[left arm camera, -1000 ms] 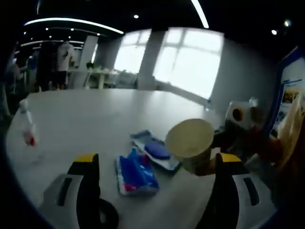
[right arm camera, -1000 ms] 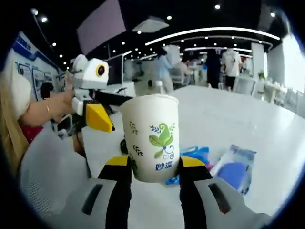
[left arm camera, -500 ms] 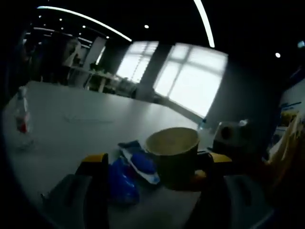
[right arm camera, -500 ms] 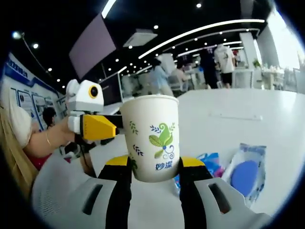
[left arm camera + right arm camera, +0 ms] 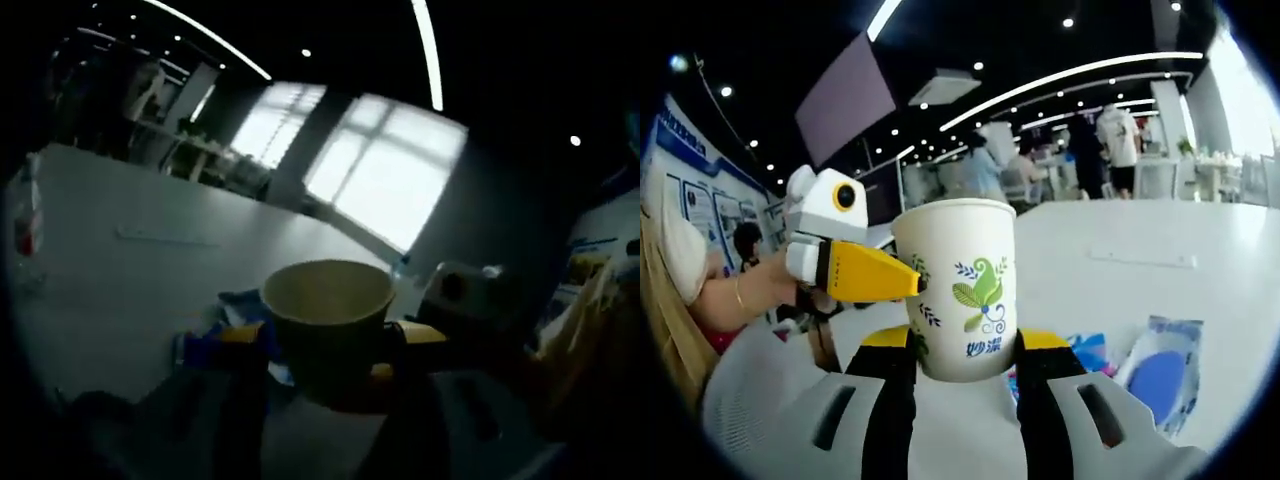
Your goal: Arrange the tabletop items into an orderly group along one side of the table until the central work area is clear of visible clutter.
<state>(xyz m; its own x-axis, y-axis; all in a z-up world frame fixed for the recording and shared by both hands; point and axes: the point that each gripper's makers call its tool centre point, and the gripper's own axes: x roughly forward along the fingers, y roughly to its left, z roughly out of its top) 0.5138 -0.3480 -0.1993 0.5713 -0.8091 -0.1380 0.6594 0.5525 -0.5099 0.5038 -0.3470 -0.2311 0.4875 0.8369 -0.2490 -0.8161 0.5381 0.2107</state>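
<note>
right hand-held gripper (image 5: 954, 345) clamped on paper cup (image 5: 958, 285), held above worktop (image 5: 1120, 250) | left hand-held gripper (image 5: 902, 285) has closed in, tip now at cup's side, seemingly open, dim view | likely handover | blue packets (image 5: 1160, 375) unsorted

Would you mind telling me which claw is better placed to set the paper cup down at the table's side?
The right claw: it is shut on the paper cup, while the left claw only closes in around it.
</note>
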